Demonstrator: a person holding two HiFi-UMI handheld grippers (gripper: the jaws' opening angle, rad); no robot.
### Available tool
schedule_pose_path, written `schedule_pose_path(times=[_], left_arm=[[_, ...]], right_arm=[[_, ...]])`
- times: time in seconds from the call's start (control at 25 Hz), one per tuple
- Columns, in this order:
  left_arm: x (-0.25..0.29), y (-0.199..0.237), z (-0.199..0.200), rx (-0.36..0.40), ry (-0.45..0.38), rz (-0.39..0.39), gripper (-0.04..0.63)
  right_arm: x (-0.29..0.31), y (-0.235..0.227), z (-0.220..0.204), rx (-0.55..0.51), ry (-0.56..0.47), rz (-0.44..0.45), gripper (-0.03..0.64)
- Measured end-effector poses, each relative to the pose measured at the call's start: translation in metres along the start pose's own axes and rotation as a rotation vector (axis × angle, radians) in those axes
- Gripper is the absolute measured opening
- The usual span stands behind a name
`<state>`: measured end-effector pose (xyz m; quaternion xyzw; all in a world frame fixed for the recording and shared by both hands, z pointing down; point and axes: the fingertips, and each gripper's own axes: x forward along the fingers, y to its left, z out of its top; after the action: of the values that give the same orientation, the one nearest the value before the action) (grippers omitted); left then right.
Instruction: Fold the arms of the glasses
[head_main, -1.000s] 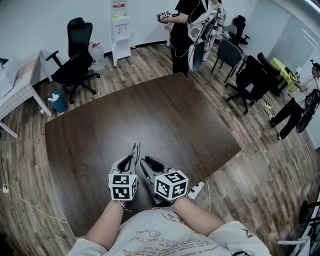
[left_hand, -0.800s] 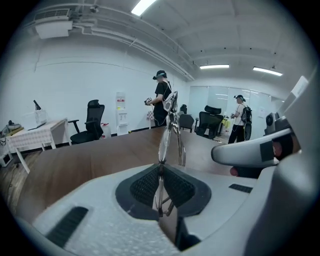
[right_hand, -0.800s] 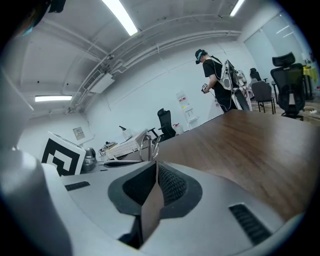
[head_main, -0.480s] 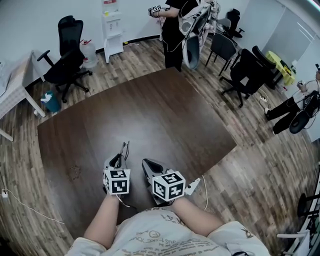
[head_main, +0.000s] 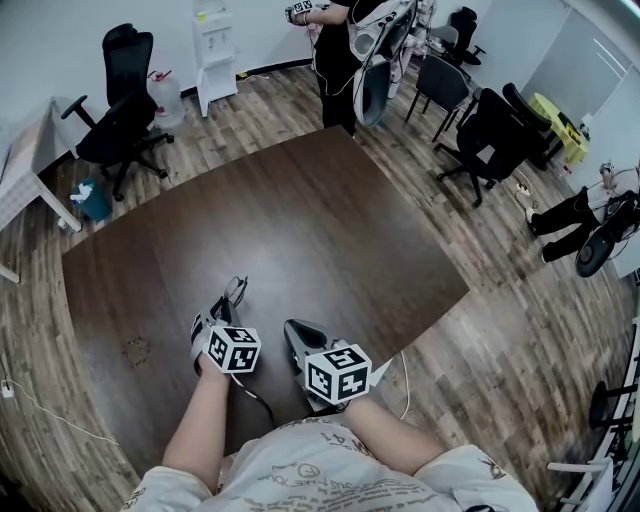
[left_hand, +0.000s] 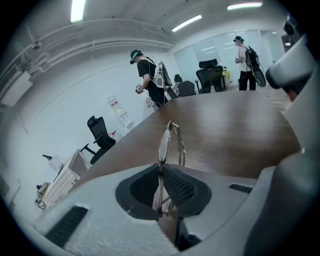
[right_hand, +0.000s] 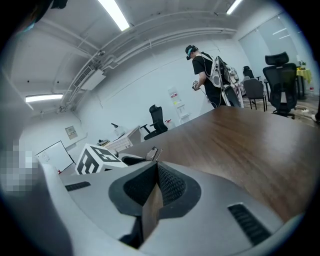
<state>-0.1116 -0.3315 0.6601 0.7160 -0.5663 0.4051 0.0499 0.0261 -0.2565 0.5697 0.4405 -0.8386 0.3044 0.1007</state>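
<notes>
Our left tool clamps the glasses, arms seemingly folded; our right tool sits closed, empty. Next we set them gently on the tabletop.

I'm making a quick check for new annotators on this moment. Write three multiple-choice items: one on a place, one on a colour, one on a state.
1. Where are the glasses?
A. loose on the floor
B. between the jaws of the left gripper
C. between the jaws of the right gripper

2. What colour is the table top?
A. white
B. green
C. dark brown

3. How do the right gripper's jaws stand?
A. closed, nothing between them
B. wide open
C. closed on the glasses

Answers:
1 B: the left gripper view shows the frame pinched between its jaws.
2 C: the head view shows dark brown wood.
3 A: the right gripper view shows the pads together, with nothing between them.
</notes>
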Motion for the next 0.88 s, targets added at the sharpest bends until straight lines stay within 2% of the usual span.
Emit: schedule_pose_path(times=[0.28, 0.68, 0.76, 0.88], left_arm=[[0.032, -0.018, 0.003, 0.262, 0.022, 0.003, 0.04], [0.051, -0.041, 0.007, 0.627, -0.017, 0.05, 0.04], [0.053, -0.047, 0.003, 0.684, -0.016, 0.056, 0.04], [0.058, -0.049, -0.009, 0.719, 0.012, 0.067, 0.04]], right_arm=[[0.007, -0.015, 0.001, 0.019, 0.015, -0.011, 0.017], [0.01, -0.027, 0.007, 0.032, 0.016, -0.025, 0.017], [0.007, -0.029, 0.007, 0.035, 0.016, -0.031, 0.017], [0.006, -0.031, 0.007, 0.038, 0.016, -0.036, 0.017]])
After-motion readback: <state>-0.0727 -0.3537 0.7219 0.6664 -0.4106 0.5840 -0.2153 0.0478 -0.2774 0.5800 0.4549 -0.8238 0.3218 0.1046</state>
